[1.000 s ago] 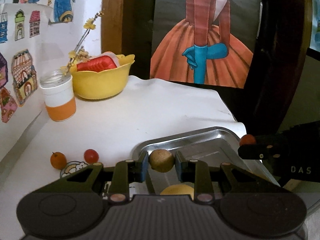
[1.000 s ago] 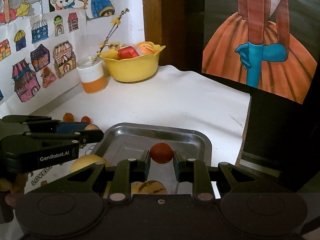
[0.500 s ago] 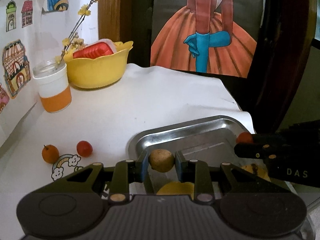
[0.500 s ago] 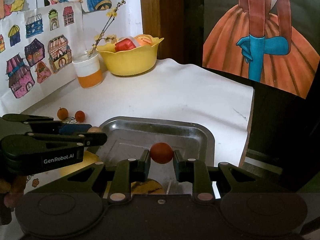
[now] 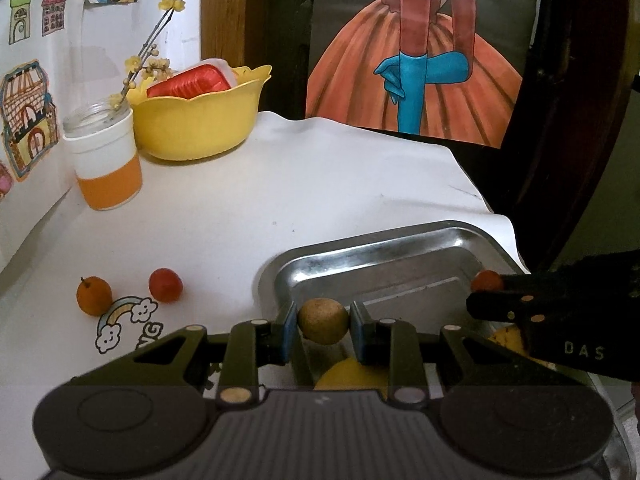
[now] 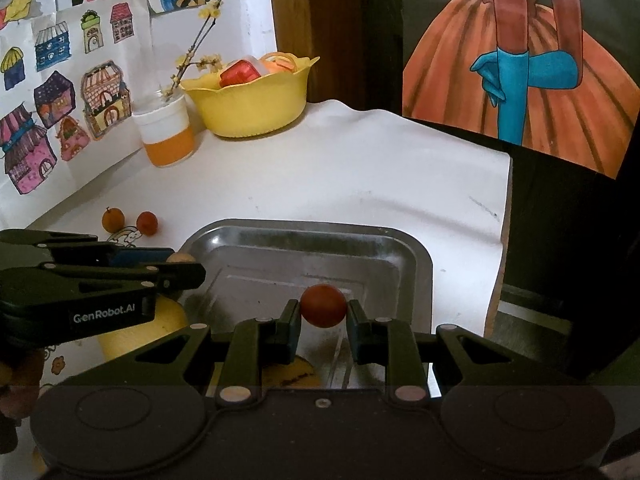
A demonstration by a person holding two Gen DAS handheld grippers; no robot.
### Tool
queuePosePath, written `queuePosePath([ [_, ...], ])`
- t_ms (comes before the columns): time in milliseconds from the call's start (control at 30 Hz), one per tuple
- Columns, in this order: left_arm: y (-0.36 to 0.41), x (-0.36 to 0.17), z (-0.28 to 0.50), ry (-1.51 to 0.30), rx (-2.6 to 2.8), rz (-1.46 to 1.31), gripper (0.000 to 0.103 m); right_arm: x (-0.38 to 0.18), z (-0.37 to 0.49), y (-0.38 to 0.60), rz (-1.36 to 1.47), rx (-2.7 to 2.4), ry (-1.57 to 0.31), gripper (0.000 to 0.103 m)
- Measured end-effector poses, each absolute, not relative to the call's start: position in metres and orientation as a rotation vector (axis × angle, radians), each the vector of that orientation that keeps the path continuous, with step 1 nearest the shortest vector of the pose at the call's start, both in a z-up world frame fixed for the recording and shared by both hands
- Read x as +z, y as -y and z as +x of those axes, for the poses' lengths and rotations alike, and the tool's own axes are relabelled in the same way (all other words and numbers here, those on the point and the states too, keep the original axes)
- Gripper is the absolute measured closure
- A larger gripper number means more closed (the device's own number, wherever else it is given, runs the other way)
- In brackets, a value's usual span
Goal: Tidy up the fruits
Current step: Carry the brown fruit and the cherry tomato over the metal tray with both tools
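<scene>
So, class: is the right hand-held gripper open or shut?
Shut: the right hand-held gripper pinches a small red fruit above the metal tray.

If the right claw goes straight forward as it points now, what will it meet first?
Probably the far wall of the metal tray. The right claw, shut on a red fruit, points across the tray's bare floor; beyond is only white table. Its height above the tray is unclear.

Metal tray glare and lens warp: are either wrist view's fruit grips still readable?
Left wrist view: the shiny metal tray shows bright streaks on its far wall, yet the tan round fruit in the left gripper is sharp; edges curve and the corners go dark. Right wrist view: duller tray glare, the red round fruit in the right gripper crisp.
</scene>
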State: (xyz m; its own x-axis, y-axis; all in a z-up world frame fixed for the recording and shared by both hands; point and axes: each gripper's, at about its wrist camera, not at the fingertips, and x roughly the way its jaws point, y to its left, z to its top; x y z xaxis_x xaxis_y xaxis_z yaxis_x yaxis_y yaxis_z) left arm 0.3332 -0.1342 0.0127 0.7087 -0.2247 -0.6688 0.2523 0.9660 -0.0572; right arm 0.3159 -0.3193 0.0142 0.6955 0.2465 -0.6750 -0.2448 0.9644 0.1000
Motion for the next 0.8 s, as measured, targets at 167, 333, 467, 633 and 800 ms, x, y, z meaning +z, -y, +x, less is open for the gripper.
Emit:
queuePosePath([
  [167,0.1352,0.0115,0.3364,-0.746,-0.265,0.033,0.072,0.0121,0.3194,0.3201,0.011,0.276,-0.759,0.077],
  [333,0.1361,0.0099,0.3385,-0.755,-0.264,0.032,0.072,0.0107,0.3206,0.3192,0.016,0.278,-0.763,0.077],
  [467,0.1360,0.0095,0.3397,-0.757,-0.263,0.032,0.072,0.0107,0.3211,0.3196,0.017,0.279,-0.764,0.077],
  [633,0.1360,0.0097,0.3399,-0.756,-0.264,0.030,0.072,0.0103,0.3214,0.3194,0.019,0.279,-0.765,0.076],
  [800,0.1361,0.0095,0.3401,-0.754,-0.263,0.031,0.072,0.0097,0.3214,0.3186,0.020,0.275,-0.765,0.076],
])
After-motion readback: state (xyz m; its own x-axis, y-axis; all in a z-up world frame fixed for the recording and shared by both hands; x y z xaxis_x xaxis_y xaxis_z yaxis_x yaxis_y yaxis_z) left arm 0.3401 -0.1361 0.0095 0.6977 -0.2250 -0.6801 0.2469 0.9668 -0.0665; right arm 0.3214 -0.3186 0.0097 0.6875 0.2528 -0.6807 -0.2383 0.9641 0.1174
